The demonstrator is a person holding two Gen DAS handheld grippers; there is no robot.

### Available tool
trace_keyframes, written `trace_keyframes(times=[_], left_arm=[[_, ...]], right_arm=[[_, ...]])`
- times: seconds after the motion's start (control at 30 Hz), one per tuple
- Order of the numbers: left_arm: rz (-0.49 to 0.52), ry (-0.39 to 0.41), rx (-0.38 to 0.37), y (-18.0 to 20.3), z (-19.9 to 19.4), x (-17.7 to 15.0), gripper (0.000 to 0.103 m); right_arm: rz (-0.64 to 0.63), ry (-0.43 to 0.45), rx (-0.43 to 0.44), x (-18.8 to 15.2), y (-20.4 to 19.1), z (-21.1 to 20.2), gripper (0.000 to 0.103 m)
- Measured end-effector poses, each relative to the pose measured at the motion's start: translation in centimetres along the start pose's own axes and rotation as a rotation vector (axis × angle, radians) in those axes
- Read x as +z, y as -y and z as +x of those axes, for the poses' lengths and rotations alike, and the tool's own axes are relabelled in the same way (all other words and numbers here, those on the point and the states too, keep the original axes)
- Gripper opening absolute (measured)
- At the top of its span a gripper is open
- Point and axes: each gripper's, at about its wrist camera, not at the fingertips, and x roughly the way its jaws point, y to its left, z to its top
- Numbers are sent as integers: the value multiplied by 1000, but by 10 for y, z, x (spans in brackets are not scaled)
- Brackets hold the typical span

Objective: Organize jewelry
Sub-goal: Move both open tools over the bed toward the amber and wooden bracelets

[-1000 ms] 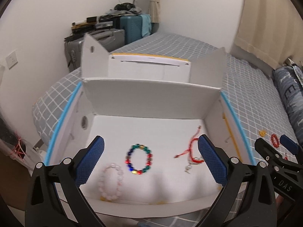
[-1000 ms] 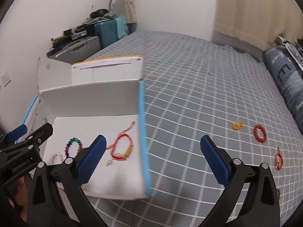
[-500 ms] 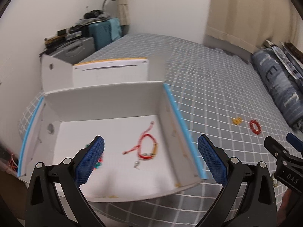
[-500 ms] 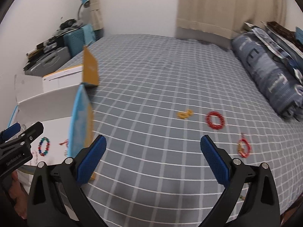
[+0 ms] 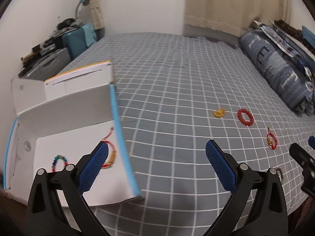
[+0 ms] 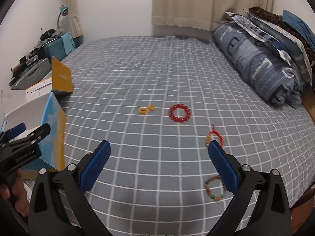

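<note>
Grey checked bedding (image 6: 157, 68) covers a bed that fills both views, with beige curtains (image 6: 187, 4) behind it and a rolled blue duvet (image 6: 256, 63) along its right edge. At the bed's left edge sits an open white box (image 5: 65, 118) with blue-trimmed walls; on its floor lie a multicoloured bead bracelet (image 5: 58, 162) and a red cord bracelet (image 5: 110, 153), the latter partly hidden behind a gripper finger. Out on the bedding, toward the right side, lie 4 loose pieces: a small yellow piece (image 6: 146, 109), a red bead ring (image 6: 179, 113) just beside it, a red cord bracelet with a gold bar (image 6: 214, 136) nearer the front edge, and a brown bead bracelet (image 6: 214, 189) closest to the front edge.

Left gripper (image 5: 157, 164) hangs over the bedding just right of the box wall, jaws spread wide and empty. Right gripper (image 6: 159, 165) hangs above the bedding with its jaws likewise spread and empty, its right finger overlapping the brown bead bracelet in view. A hand (image 6: 13, 194) grips the left tool's handle.
</note>
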Motion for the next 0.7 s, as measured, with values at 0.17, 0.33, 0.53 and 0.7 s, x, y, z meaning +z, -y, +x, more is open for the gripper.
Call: trace_keyframes(times=[0.17, 0.33, 0.53, 0.7], left_arm=[[42, -11, -36, 36, 21, 16, 97], [103, -68, -64, 80, 64, 26, 97], [121, -123, -101, 117, 113, 39, 97], [146, -142, -62, 141, 155, 49, 97]], right_arm=[[17, -19, -18, -9, 29, 0, 95], [34, -58, -44, -23, 61, 10, 95], [87, -103, -69, -44, 105, 26, 95], [95, -139, -71, -60, 124, 37, 95]])
